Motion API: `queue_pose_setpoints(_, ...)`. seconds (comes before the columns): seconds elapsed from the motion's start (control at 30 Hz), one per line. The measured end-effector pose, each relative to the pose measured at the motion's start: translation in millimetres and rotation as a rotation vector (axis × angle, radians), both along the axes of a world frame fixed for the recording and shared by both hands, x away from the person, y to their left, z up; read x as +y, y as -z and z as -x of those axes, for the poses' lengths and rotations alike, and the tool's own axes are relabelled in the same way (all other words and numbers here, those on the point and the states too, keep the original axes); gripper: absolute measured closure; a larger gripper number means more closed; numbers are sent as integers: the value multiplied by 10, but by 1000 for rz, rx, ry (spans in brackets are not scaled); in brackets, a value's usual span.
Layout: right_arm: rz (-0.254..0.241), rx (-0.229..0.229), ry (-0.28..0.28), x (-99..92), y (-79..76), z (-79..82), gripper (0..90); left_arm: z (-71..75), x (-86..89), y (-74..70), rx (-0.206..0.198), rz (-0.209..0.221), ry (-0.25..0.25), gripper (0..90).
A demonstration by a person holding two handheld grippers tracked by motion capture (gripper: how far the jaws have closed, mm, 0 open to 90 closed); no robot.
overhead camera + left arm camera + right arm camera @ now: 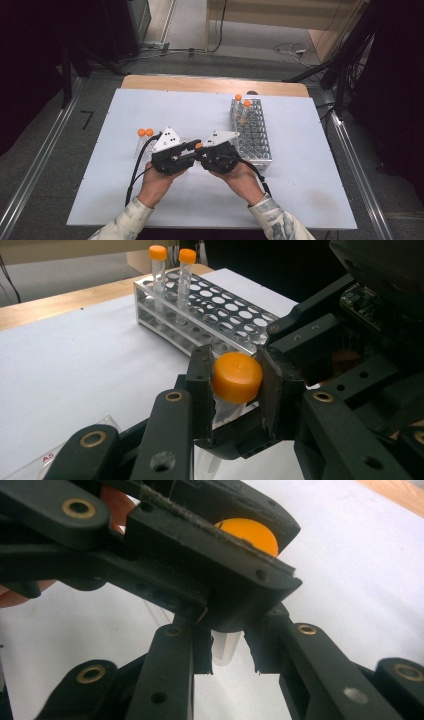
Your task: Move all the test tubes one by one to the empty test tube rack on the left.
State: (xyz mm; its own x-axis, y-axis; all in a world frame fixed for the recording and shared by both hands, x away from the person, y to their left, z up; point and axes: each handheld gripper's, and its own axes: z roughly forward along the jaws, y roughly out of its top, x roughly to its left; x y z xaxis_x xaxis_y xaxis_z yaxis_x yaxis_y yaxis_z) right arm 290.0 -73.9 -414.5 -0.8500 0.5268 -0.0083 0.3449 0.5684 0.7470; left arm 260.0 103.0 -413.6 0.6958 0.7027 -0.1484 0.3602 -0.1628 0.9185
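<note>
A clear tube with an orange cap (199, 145) is held in the air between both grippers, left of the metal tube rack (265, 159). My left gripper (194, 148) is shut on the orange cap (237, 376), one pad on each side of it. The clear body (225, 410) hangs below the cap. My right gripper (204, 152) comes in from the other side. In the right gripper view it (230, 652) is shut on the tube's clear body (223, 650), under the left gripper's jaws and the cap (252, 532).
The rack (170, 320) holds two upright orange-capped tubes (158, 265) at its far end (243, 101). Two more capped tubes (145, 132) lie on the white sheet (300, 190) left of my hands. A clear labelled plastic piece (50, 457) lies near the left gripper.
</note>
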Motion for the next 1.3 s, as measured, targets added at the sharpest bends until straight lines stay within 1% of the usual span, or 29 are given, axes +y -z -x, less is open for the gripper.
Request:
queue_pose_setpoints(0.03, -2, -1, -3, -3, -3, 1, 698, 0, 9, -8, -4, 7, 0, 701)
queue_pose_setpoints(0.1, -12, 14, -18, -13, -9, -8, 592, 1, 23, -32, -4, 20, -3, 702)
queue_pose_setpoints(0.13, -18, 21, -24, -20, -13, -12, 554, 3, 30, -46, -9, 20, -4, 702)
queue_pose_setpoints(0.23, -23, 18, -25, -39, -28, -20, 424, 8, 46, -80, -18, 29, -3, 702)
queue_pose_setpoints(0.37, -39, 25, -9, -86, -55, -43, 348, 4, 71, -111, -22, 40, -11, 702)
queue_pose_setpoints(0.47, -45, 31, -7, -111, -68, -53, 297, -1, 101, -146, -24, 58, -21, 702)
queue_pose_setpoints(0.57, -47, 35, 6, -132, -78, -58, 275, -7, 150, -209, -33, 70, -33, 702)
queue_pose_setpoints(0.7, -56, 25, 16, -169, -102, -64, 265, -16, 237, -280, -44, 93, -54, 702)
queue_pose_setpoints(0.83, -54, 25, 22, -195, -96, -98, 262, -25, 311, -300, -47, 104, -81, 703)
queue_pose_setpoints(0.9, -58, 35, 28, -207, -92, -113, 262, -31, 359, -311, -50, 109, -92, 703)
queue_pose_setpoints(1.13, -52, 42, 37, -220, -81, -131, 262, -59, 527, -332, -53, 133, -142, 702)
queue_pose_setpoints(1.3, -54, 41, 45, -228, -79, -139, 262, -66, 625, -349, -57, 132, -180, 702)
